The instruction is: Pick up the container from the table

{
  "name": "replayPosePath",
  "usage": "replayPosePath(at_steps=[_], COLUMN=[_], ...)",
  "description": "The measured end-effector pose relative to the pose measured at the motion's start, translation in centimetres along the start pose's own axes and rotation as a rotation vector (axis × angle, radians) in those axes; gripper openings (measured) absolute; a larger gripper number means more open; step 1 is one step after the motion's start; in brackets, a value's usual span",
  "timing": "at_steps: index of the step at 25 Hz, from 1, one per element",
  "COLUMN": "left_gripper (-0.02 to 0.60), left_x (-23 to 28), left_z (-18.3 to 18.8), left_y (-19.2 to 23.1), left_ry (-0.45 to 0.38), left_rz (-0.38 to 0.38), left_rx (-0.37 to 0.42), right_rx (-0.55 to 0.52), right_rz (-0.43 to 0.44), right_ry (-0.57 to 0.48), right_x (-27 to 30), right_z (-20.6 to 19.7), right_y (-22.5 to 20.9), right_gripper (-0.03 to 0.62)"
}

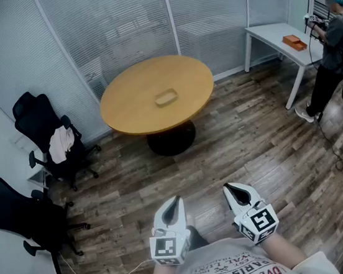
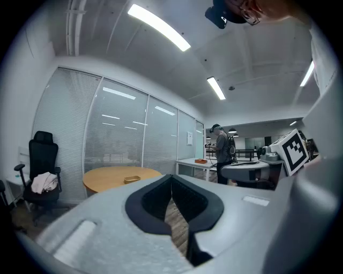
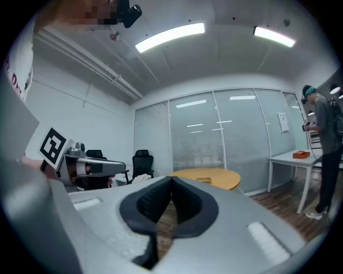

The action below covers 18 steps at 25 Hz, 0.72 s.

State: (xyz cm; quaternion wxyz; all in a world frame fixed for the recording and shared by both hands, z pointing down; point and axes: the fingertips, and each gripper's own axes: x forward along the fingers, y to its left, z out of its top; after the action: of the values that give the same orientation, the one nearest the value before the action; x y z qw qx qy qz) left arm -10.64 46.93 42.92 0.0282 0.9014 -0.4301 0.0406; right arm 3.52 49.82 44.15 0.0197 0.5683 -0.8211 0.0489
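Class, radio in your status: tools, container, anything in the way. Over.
Left tool shut, empty; right tool same. Container on table, far ahead, untouched. Only floor between; chairs off left.

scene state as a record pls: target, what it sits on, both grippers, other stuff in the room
target: container, shallow, tan
support: round wooden table; container near its middle
left gripper: jaws together, nothing between them, held low near the person's torso, well short of the table
right gripper: jaws together, nothing between them, beside the left one
left side: two black office chairs, a cloth on the nearer-to-table one
right side: white desk with an orange tray; a second person standing by it
task status: container untouched
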Motion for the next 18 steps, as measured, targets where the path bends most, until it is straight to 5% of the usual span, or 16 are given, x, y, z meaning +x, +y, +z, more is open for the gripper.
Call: replayPosePath(at_steps=[18], left_gripper=[0.008], left_x=[3.8], left_z=[-0.4], left_y=[-0.3], left_ry=[0.044], left_rz=[-0.016], left_rx=[-0.002], right_rx=[0.167], right_rz=[-0.053], right_ry=[0.014], right_x=[0.9], right_z=[-1.3], right_y=[-3.8], right_gripper=[0.002])
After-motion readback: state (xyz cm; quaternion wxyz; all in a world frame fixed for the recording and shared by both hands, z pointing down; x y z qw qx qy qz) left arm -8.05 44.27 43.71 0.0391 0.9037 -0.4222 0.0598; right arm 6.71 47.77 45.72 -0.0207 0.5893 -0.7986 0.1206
